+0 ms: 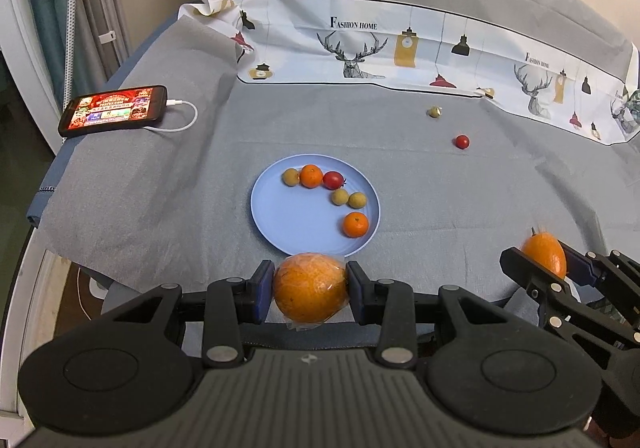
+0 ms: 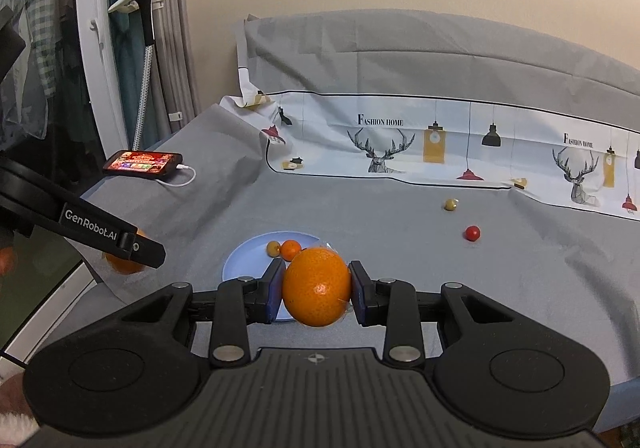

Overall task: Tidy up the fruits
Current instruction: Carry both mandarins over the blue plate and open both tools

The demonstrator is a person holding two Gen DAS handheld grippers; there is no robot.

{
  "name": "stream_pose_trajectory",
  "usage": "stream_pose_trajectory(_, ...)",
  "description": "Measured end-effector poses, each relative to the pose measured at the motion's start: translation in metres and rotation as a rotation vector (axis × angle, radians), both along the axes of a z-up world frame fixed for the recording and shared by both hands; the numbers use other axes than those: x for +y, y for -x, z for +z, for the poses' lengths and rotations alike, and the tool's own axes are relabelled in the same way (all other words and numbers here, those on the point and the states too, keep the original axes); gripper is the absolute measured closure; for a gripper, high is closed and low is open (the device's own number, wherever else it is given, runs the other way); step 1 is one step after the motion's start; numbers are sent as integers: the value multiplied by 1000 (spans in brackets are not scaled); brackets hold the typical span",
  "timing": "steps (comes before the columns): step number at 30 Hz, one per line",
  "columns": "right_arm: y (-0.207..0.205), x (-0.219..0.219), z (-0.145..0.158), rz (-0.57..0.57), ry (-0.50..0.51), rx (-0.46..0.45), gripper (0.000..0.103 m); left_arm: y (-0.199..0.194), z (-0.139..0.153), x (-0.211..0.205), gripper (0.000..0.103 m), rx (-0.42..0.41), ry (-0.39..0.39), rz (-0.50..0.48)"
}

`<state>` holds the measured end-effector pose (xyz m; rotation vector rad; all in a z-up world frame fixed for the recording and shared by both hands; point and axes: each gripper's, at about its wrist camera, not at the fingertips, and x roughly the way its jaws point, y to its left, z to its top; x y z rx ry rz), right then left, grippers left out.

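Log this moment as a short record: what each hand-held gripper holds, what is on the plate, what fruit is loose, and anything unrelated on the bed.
left hand-held gripper: shut on a plastic-wrapped orange
right hand-held gripper: shut on a large orange
blue plate: two small oranges, three longans, one cherry tomato
loose fruit: one longan, one cherry tomato, both on the grey sheet beyond the plate
unrelated: lit phone on a charging cable

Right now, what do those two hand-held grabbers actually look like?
Both are matte black plastic. The left gripper and right gripper each have two fingers with dark blue pads, silver rivets, round side discs and a ribbed grey top. White "GenRobot.AI" lettering marks one side. No cables or sleeves show.
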<state>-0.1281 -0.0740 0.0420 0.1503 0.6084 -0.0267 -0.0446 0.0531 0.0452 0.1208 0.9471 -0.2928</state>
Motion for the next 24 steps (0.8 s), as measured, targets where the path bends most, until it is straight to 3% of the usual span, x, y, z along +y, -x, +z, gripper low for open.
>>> stream_pose_trajectory(13,-18,2,-10,19,-3,55,67,-21,-13,3,61,46,-3,17)
stream_pose_trajectory(24,-59,0,-30,44,-4,124,67,-71,-35,3,61,105,-22,44)
